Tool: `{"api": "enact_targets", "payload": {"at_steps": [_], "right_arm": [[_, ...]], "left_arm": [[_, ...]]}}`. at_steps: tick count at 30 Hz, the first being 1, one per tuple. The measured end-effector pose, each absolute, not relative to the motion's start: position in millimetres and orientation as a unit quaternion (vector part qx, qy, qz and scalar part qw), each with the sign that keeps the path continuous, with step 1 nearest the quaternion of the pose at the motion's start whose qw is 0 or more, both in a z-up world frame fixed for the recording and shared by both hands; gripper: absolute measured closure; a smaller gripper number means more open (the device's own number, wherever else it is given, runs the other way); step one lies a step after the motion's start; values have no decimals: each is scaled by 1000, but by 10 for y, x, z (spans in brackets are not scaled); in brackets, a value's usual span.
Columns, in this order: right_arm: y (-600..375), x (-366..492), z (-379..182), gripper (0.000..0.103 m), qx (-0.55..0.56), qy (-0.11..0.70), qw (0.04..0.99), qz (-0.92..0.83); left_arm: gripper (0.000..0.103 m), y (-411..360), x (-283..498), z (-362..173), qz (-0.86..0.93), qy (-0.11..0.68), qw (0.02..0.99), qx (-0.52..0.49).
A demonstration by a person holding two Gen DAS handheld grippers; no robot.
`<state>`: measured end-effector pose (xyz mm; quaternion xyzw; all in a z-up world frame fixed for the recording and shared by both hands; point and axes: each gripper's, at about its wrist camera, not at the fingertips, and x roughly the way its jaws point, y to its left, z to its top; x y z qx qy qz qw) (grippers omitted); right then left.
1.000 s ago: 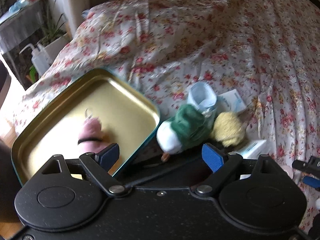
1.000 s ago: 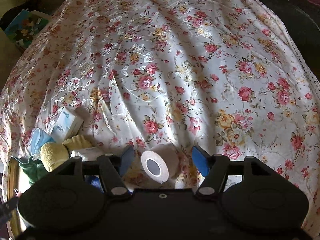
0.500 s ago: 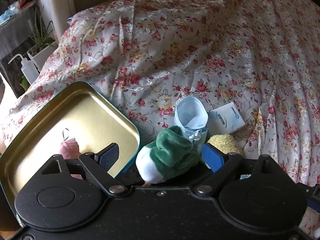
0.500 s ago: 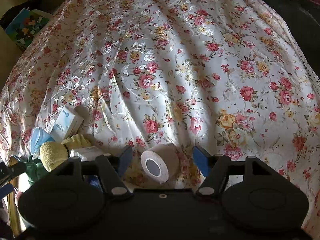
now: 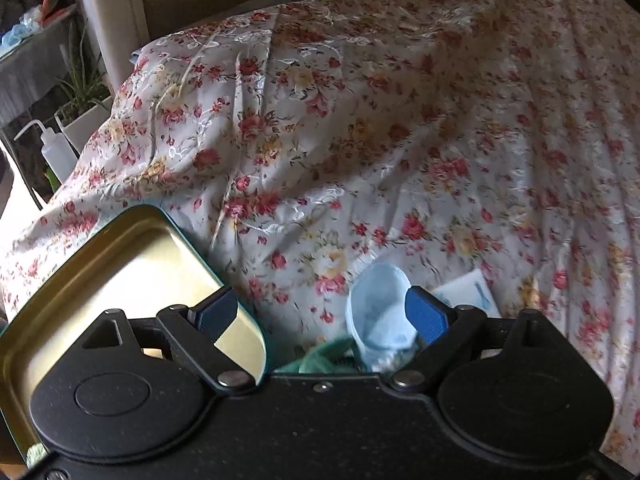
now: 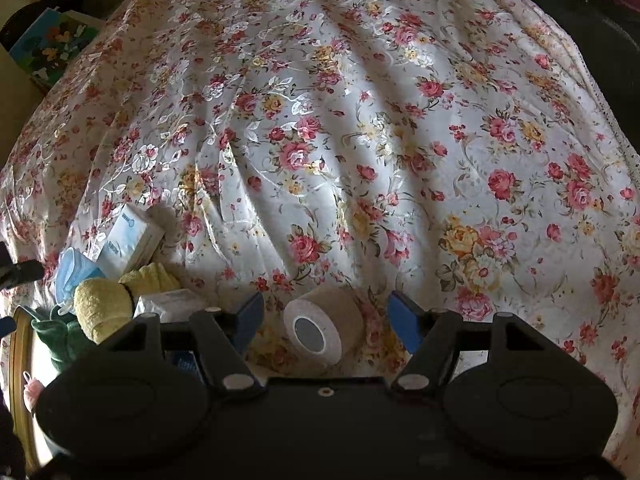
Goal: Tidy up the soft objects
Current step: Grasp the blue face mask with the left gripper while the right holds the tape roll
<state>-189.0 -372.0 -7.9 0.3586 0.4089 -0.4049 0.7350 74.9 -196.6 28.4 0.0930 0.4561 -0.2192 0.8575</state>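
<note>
My left gripper is open, low over a green plush toy that peeks out just under it, with a light-blue face mask by its right finger. A gold tin tray lies at its left. My right gripper is open around a beige roll of bandage tape lying on the floral bedspread. In the right wrist view a yellow towel bundle, the green plush, the mask and the tray's rim lie at the left.
Two white tissue packs lie near the pile; one shows in the left wrist view. A pink item lies in the tray. A squeeze bottle and potted plant stand beyond the bed's left edge.
My left gripper has moved forward and down over the green plush, which now sits mostly hidden under it; the tray has slid toward the lower left. The right gripper has barely moved.
</note>
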Motion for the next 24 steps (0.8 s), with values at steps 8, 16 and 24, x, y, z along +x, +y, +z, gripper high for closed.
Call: {"api": "enact_targets", "payload": {"at_steps": [8, 16, 24], "right_arm": [[-3733, -1878, -104, 34, 361, 410, 736, -399], [-3754, -1884, -135, 33, 367, 411, 733, -398], [-3737, -1872, -136, 31, 371, 410, 734, -395]], "left_arm": [[15, -2143, 820, 130, -227, 474, 845, 99], [15, -2210, 878, 112, -203, 472, 853, 94], [16, -2187, 973, -44, -167, 493, 846, 119]]}}
